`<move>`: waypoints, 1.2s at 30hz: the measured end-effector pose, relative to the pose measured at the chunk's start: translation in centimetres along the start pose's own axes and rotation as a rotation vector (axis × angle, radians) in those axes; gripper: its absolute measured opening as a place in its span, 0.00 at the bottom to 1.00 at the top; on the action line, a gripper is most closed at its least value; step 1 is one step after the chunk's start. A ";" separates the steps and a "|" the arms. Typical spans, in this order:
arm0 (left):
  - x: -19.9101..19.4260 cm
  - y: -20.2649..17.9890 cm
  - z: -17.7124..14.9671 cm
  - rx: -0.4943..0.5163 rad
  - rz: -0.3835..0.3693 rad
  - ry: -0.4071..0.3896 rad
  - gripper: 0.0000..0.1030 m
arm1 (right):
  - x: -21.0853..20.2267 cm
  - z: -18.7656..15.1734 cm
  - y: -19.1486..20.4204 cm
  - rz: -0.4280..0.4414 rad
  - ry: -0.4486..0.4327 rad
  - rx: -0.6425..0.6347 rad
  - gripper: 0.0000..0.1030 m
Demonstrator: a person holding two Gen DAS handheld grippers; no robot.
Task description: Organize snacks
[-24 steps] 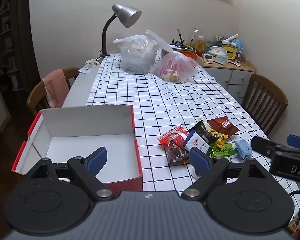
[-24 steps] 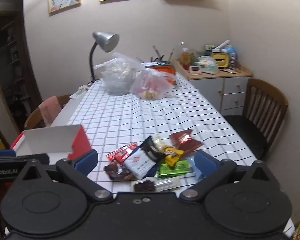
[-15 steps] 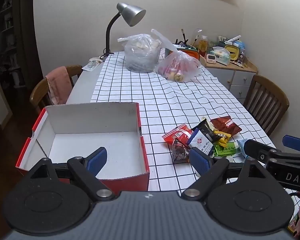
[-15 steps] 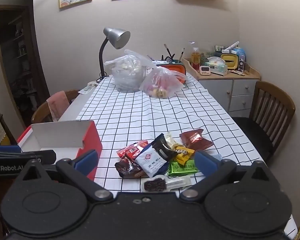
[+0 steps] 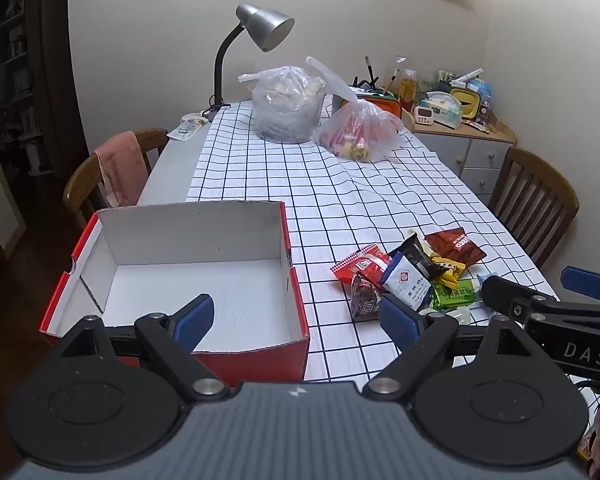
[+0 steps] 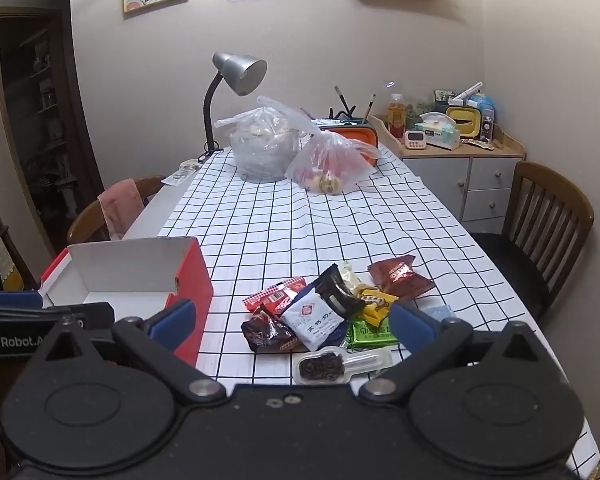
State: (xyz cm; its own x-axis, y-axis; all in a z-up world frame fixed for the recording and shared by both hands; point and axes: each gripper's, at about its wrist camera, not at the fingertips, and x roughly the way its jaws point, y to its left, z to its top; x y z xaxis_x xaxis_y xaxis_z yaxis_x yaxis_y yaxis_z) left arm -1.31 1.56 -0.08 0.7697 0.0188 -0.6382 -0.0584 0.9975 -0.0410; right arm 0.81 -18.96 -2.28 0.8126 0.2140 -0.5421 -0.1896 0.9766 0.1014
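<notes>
A pile of small snack packets [image 5: 410, 276] lies on the checked tablecloth near the front edge; it also shows in the right wrist view [image 6: 332, 312]. An open red box with a white inside [image 5: 188, 264] stands left of it, also in the right wrist view [image 6: 140, 268]. My left gripper [image 5: 296, 320] is open and empty, above the box's right front corner. My right gripper [image 6: 294, 320] is open and empty, just short of the pile. A clear packet with a dark snack [image 6: 332, 366] lies nearest to it.
Two filled plastic bags [image 5: 288, 108] [image 5: 360, 130] and a grey desk lamp [image 5: 256, 36] stand at the table's far end. Wooden chairs stand at the left [image 5: 104, 172] and the right [image 5: 536, 200]. A cluttered sideboard [image 6: 452, 152] is at the back right.
Both grippers have drawn back and risen a little, so the box and pile show more fully. Their jaws stay open. Nothing on the table has moved.
</notes>
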 end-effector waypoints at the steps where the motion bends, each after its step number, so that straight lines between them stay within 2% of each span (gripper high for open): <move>1: 0.0 0.0 0.0 -0.001 0.001 0.000 0.87 | 0.0 0.0 0.1 -0.002 0.003 -0.001 1.00; 36: -0.4 -0.1 -0.7 0.005 -0.011 0.002 0.87 | 0.0 -0.7 0.3 -0.013 0.030 0.002 1.00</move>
State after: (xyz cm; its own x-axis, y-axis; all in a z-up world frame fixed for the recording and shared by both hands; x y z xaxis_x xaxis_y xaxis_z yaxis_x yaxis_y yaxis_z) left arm -2.06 1.44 -0.30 0.7688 0.0082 -0.6394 -0.0468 0.9980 -0.0436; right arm 0.31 -18.67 -2.85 0.7983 0.2003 -0.5680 -0.1778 0.9794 0.0955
